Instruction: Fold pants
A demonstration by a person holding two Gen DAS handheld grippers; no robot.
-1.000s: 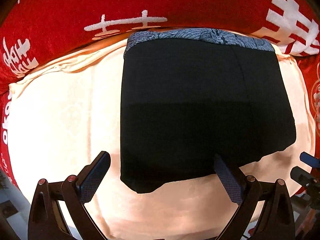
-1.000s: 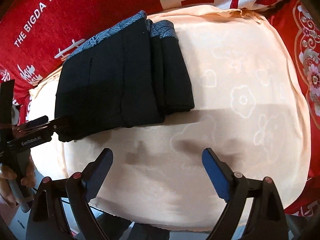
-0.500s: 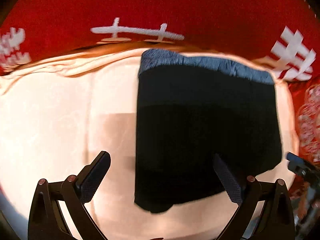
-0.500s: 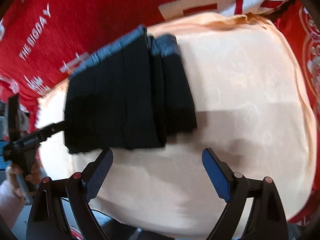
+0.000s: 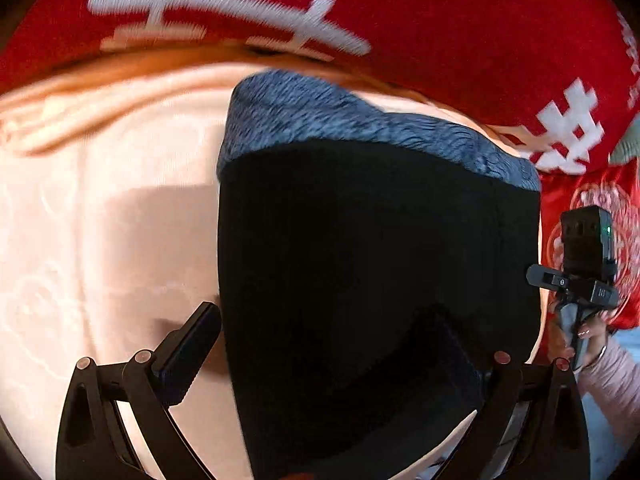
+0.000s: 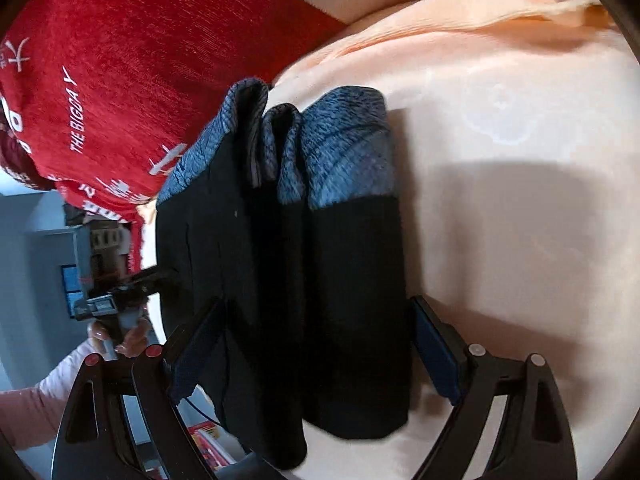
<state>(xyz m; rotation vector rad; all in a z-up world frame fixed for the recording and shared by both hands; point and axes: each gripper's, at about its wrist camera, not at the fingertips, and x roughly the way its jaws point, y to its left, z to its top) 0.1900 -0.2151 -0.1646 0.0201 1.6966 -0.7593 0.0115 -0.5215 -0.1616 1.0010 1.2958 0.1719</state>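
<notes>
The black pants (image 5: 360, 264), folded, with a blue-grey patterned waistband (image 5: 360, 120) at the far end, lie on a peach cloth (image 5: 100, 220). My left gripper (image 5: 324, 344) is open and low at the near edge; its left finger (image 5: 192, 344) is beside the pants' left side and the right finger is over the black fabric. In the right wrist view the folded layers of the pants (image 6: 304, 280) run between the fingers of my open right gripper (image 6: 316, 344). Each view also shows the other gripper: the right one (image 5: 580, 272) and the left one (image 6: 120, 284).
A red blanket (image 5: 440, 20) with white characters lies behind the peach cloth (image 6: 520, 200). A hand in a pink sleeve (image 5: 608, 368) holds the right gripper; another hand (image 6: 120, 336) holds the left one. Grey floor and furniture (image 6: 36, 260) show past the bed's left edge.
Both grippers have moved in close to the pants, which now fill the space between their fingers. The right gripper swung left over the folded layers. Both stay open.
</notes>
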